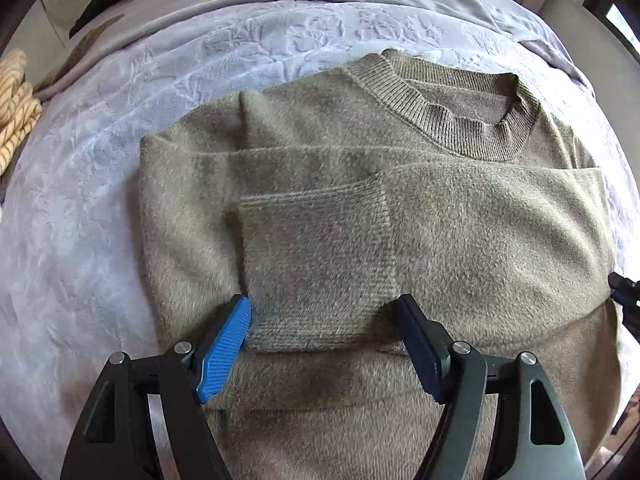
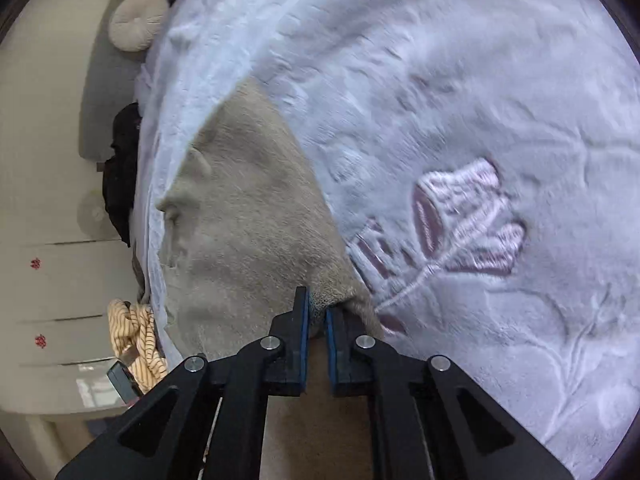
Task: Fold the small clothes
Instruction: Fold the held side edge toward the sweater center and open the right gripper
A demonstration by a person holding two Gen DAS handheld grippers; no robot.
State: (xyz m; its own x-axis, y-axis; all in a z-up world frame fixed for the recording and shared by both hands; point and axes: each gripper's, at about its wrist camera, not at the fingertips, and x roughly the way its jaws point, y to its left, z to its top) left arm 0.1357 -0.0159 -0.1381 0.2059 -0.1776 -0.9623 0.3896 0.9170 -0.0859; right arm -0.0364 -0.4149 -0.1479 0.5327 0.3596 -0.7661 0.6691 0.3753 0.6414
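An olive-grey fuzzy sweater [image 1: 460, 220] lies flat on a lavender blanket [image 1: 80, 220], ribbed collar [image 1: 452, 120] at the far side. Both sleeves are folded across the chest, and one ribbed cuff [image 1: 320, 272] lies in the middle. My left gripper [image 1: 324, 320] is open, its blue pads on either side of that cuff, just above it. In the right wrist view my right gripper [image 2: 318, 312] is shut on the sweater's edge [image 2: 340, 298], with the sweater body [image 2: 248, 220] stretching away to the left. The right gripper's tip shows at the right edge of the left wrist view [image 1: 626, 292].
The embossed lavender blanket [image 2: 480, 100] covers the bed, with a stitched flower [image 2: 468, 216] to the right of the sweater. A yellow striped garment [image 2: 138, 340] lies at the bed's left edge, also in the left wrist view [image 1: 16, 108]. A round cushion [image 2: 138, 20] and dark clothing [image 2: 122, 176] lie beyond.
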